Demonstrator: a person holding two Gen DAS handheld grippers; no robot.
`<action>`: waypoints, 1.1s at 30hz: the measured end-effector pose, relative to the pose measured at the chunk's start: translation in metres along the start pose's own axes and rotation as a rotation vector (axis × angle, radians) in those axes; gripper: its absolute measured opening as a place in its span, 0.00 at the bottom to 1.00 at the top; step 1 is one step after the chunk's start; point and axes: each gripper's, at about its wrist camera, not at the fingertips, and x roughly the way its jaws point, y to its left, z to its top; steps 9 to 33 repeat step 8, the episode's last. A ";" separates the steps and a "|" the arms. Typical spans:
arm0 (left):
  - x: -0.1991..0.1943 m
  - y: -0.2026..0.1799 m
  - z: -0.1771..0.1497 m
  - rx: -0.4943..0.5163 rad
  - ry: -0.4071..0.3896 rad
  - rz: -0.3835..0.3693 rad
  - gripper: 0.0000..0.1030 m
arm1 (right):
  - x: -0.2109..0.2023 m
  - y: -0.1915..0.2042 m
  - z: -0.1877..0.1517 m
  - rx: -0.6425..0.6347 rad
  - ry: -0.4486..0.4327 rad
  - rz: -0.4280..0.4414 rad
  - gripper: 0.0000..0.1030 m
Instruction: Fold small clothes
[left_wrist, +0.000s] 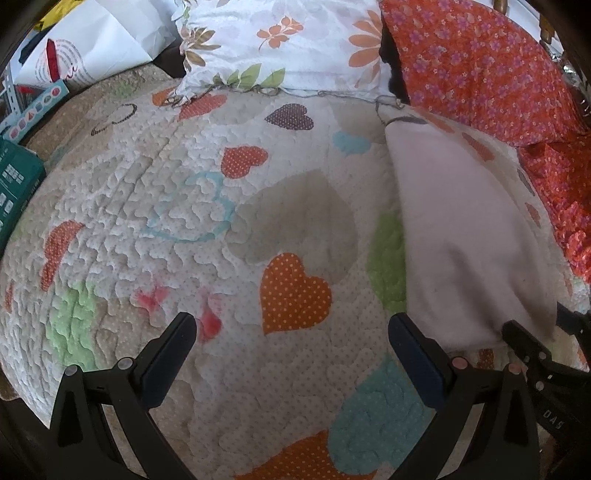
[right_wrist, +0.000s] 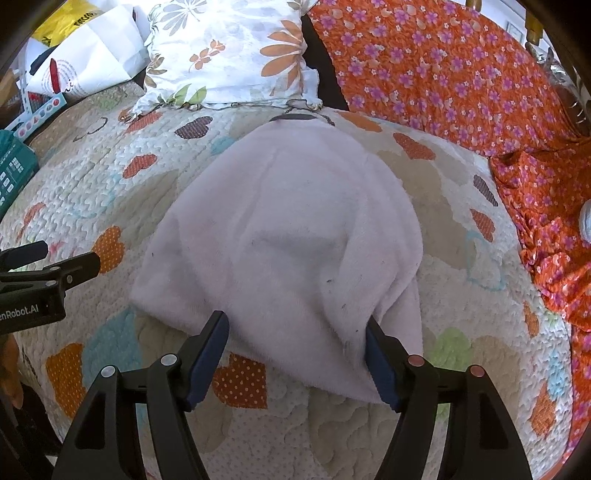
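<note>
1. The small garment (right_wrist: 280, 236), a pale pink-white fleecy piece, lies flat on the bed, on a quilt (right_wrist: 369, 417) printed with hearts. Its long axis runs from the near edge of the bed toward the far pillow (right_wrist: 229, 55), and it looks already doubled over, with a soft fold on its right side.

2. The right hand-held gripper (right_wrist: 297, 354) stands just above the near edge of the garment. Its jaws are wide apart, and the near hem lies between them; the pads do not press on the cloth, so nothing is held. The right finger seems to touch the hem at the near right corner, but this cannot be told for sure.

3. The left hand-held gripper (left_wrist: 291, 354) is also wide and holds nothing. Under it is only bare quilt. The garment lies to its right, and its near left corner is just beside the right finger.

4. The relation that matters for the next move: the garment lies straight ahead of the right hand-held gripper and off to the side of the left one, so the right hand is nearer.

5. As a judgement, the next fold probably asks the right jaws to close on the near hem and carry it toward the far end, along the long axis.
</note>
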 end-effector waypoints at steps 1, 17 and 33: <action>0.001 0.001 0.000 -0.006 0.005 -0.004 1.00 | 0.000 0.000 0.000 -0.001 0.001 0.000 0.73; 0.003 0.001 0.000 -0.013 -0.007 -0.005 1.00 | 0.000 -0.001 -0.002 0.004 0.002 0.003 0.74; 0.003 0.001 0.000 -0.013 -0.007 -0.005 1.00 | 0.000 -0.001 -0.002 0.004 0.002 0.003 0.74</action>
